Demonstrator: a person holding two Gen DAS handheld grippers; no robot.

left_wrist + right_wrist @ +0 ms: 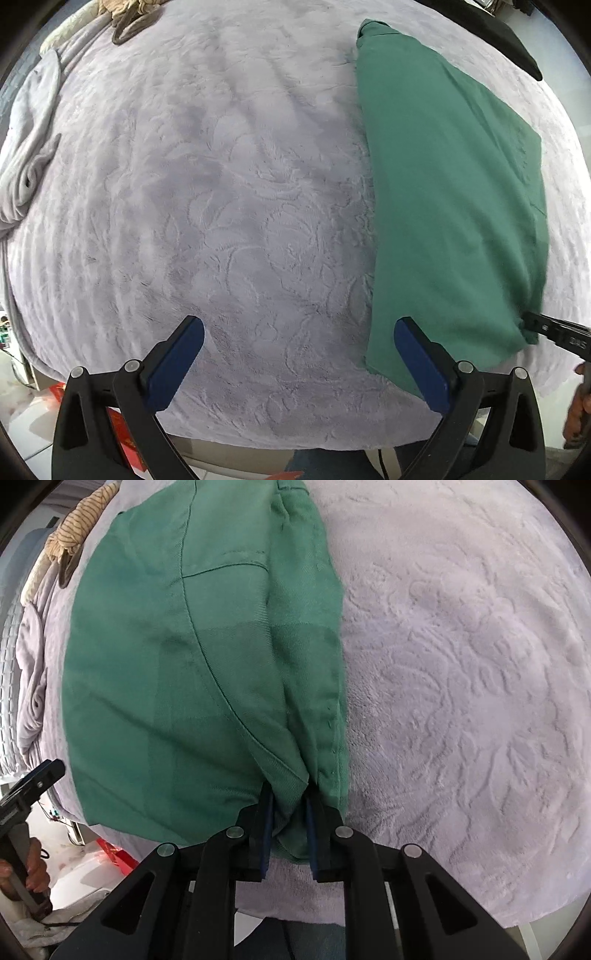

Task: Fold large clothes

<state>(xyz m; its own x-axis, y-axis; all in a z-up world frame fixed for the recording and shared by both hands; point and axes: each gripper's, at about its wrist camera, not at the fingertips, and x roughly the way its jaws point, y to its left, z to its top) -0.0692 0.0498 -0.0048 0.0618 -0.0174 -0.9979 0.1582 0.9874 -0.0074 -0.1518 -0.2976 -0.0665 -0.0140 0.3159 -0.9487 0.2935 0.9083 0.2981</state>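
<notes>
A green garment (450,192) lies folded in a long strip on the lilac plush blanket (221,206). In the left wrist view my left gripper (299,332) is open and empty above the blanket, its right finger over the garment's near left corner. In the right wrist view the green garment (177,672) fills the left half. My right gripper (288,801) is shut on its bunched near edge. The right gripper also shows in the left wrist view (532,323) at the garment's near right corner. The left gripper shows at the left edge of the right wrist view (40,775).
A crumpled grey cloth (33,147) lies at the blanket's left edge. A striped beige garment (81,520) lies at the far end of the bed. A red box (118,856) sits on the floor below the bed's near edge (280,443).
</notes>
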